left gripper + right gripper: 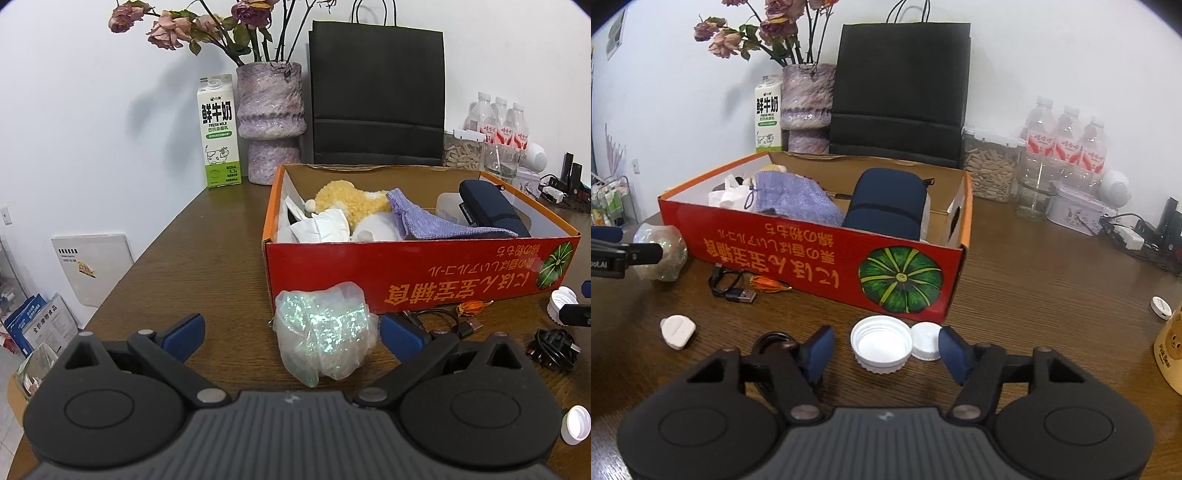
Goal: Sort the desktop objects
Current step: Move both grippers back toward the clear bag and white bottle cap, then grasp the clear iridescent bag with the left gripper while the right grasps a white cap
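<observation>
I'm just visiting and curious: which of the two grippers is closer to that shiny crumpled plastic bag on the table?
Left. The left gripper is open around the plastic bag. The right gripper is off to the bag's right, open around a white cap.

My left hand-held gripper (291,330) has matte black linkage arms, silver pivot screws, blue finger pads (186,326) and a ribbed grey body. My right hand-held gripper (886,350) looks the same, blue pads (822,349) included.
</observation>
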The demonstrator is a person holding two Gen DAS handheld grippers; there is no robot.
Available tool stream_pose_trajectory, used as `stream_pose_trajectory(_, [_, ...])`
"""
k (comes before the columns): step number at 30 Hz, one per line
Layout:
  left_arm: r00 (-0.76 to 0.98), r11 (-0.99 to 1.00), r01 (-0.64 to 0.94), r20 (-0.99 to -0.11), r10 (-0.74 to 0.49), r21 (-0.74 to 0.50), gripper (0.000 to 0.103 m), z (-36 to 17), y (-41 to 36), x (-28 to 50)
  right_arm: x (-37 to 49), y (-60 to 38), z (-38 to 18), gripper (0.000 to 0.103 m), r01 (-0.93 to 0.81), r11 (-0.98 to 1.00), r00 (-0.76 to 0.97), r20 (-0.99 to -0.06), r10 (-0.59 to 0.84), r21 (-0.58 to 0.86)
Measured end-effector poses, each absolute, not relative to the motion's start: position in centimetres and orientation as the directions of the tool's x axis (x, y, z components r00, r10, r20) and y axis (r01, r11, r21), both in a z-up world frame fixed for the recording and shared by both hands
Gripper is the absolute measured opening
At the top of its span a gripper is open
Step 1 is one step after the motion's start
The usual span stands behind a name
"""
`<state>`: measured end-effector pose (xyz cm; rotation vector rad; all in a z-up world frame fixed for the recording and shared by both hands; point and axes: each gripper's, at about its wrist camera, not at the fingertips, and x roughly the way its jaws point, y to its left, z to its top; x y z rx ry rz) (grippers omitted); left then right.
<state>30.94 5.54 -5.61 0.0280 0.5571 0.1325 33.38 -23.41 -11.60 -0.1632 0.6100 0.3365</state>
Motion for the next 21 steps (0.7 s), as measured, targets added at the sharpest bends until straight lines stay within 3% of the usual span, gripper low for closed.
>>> stream_pose_trajectory(4, [0.836, 0.991, -0.119, -0.532, 0.137, 0.068, 0.103, -5.7, 5.5, 31.5, 33.7, -23.0, -11.8, 0.048, -0.372, 0.927, 0.758, -0.594, 0.270, -0.053])
stream_pose_trajectory(10, [0.833, 0.994, -0.096, -0.543, 0.107, 0.048, 0.100, -6.0, 5.6, 32.2, 34.1, -22.7, -12.2, 0.044, -0.380, 0.923, 0.750, -0.602, 0.274, -0.054])
stream_pose_trajectory(12, [0.832, 0.995, -0.095, -0.545, 0.103, 0.043, 0.089, -6.1, 5.6, 32.3, 34.1, -22.6, -12.3, 0.039, -0.386, 0.921, 0.746, -0.603, 0.283, -0.045])
stream_pose_trajectory(16, [0.831, 0.996, -0.084, -0.549, 0.083, 0.023, 0.072, -6.4, 5.7, 32.4, 34.1, -22.3, -12.6, 0.039, -0.396, 0.917, 0.739, -0.609, 0.289, -0.046])
stream_pose_trajectory(18, [0.830, 0.997, -0.075, -0.553, 0.070, 0.013, 0.057, -6.5, 5.7, 32.4, 34.1, -22.3, -12.7, 0.039, -0.395, 0.918, 0.740, -0.607, 0.289, -0.045])
stream_pose_trajectory(21, [0.837, 0.998, -0.068, -0.544, 0.060, 0.006, 0.051, -6.6, 5.8, 32.2, 33.9, -22.2, -12.8, 0.039, -0.385, 0.922, 0.748, -0.599, 0.286, -0.040])
